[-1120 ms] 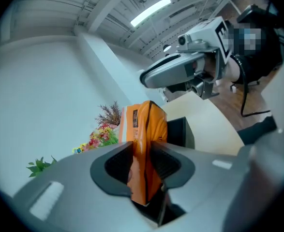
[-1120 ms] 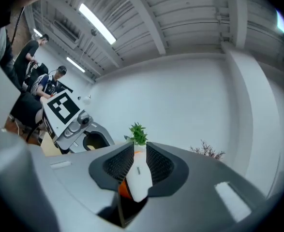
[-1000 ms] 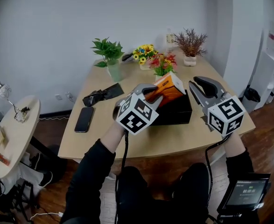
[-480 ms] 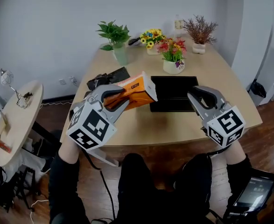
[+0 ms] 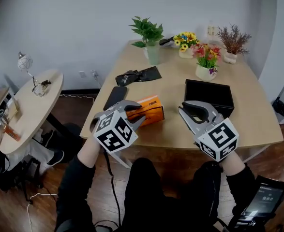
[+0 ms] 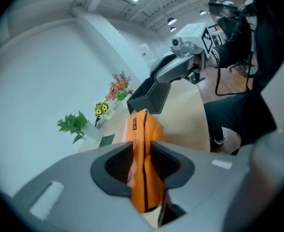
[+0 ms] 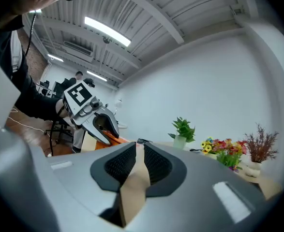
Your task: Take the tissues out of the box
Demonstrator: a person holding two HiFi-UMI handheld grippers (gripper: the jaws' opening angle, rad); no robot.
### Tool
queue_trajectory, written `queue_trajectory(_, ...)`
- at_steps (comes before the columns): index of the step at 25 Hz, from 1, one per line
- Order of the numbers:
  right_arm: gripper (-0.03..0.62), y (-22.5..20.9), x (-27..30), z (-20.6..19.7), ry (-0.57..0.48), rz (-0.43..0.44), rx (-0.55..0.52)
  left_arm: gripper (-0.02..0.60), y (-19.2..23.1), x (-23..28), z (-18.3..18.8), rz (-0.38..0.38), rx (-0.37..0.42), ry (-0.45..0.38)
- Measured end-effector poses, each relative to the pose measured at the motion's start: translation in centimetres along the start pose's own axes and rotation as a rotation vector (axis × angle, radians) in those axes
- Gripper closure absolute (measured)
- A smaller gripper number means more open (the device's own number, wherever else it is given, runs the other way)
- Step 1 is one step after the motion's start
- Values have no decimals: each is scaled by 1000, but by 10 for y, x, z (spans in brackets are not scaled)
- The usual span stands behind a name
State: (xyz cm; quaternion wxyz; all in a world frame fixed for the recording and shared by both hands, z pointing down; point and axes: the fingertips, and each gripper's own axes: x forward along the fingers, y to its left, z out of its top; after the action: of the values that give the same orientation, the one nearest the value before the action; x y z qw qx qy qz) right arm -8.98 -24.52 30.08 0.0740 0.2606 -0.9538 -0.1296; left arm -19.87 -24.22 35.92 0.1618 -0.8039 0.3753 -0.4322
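Note:
My left gripper point(image 5: 134, 113) is shut on an orange tissue pack point(image 5: 147, 110), holding it low over the wooden table point(image 5: 175, 129) near the front edge. In the left gripper view the pads point(image 6: 118, 162) squeeze the pack point(image 6: 144, 139) on both sides. The black box point(image 5: 209, 94) stands open to the right, behind my right gripper point(image 5: 183, 113). The right gripper's jaws are closing with nothing between them; in the right gripper view only a thin strip of table shows through the gap point(image 7: 139, 161). Across it I see the left gripper point(image 7: 103, 124) with the pack point(image 7: 113, 137).
A black phone point(image 5: 115, 97) and a dark cloth point(image 5: 137, 75) lie left of the pack. A green plant point(image 5: 151, 42), flower pots point(image 5: 205, 64) and a dried bouquet point(image 5: 231, 45) stand along the back. A round side table point(image 5: 30, 105) sits at the left.
The left gripper carried the orange pack up out of the black box and leftward, down to the table's front. The right gripper stayed beside the box.

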Motion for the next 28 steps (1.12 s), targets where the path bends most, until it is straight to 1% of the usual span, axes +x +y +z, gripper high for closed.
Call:
queue_trajectory(2,537,14,15,7,-21,35,8,494,7,3,-2,40,-44,-46)
queue_trajectory(5,534,29,33,11,-23,64,10,488,23,-3,4,150,-118,-151)
queue_trajectory(6,532,33,38,11,-22,69,14,469,28,-9,8,185,-156,-198)
queue_trajectory(7,533,35,42,11,-23,72,20,450,34,-19,13,224,-202,-252)
queue_trajectory(9,531,36,48,12,-31,66,38,449,47,-47,24,314,-314,-379)
queue_trajectory(11,533,32,51,14,-45,45,58,449,55,-80,35,381,-456,-532)
queue_trajectory(13,532,26,51,18,-64,14,85,449,53,-104,44,398,-591,-668)
queue_trajectory(15,533,20,46,23,-92,-21,117,451,45,-114,49,382,-676,-745)
queue_trajectory(17,536,12,35,30,-138,-65,138,453,35,-112,54,367,-724,-782)
queue_trajectory(19,536,-1,19,35,-189,-122,144,454,26,-104,59,369,-759,-801)
queue_trajectory(23,539,-33,-26,41,-253,-279,106,457,11,-83,71,376,-809,-808)
queue_trajectory(26,539,-57,-69,41,-275,-416,77,459,4,-70,82,382,-809,-805)
queue_trajectory(28,539,-72,-99,37,-288,-496,85,462,3,-65,91,400,-798,-807)
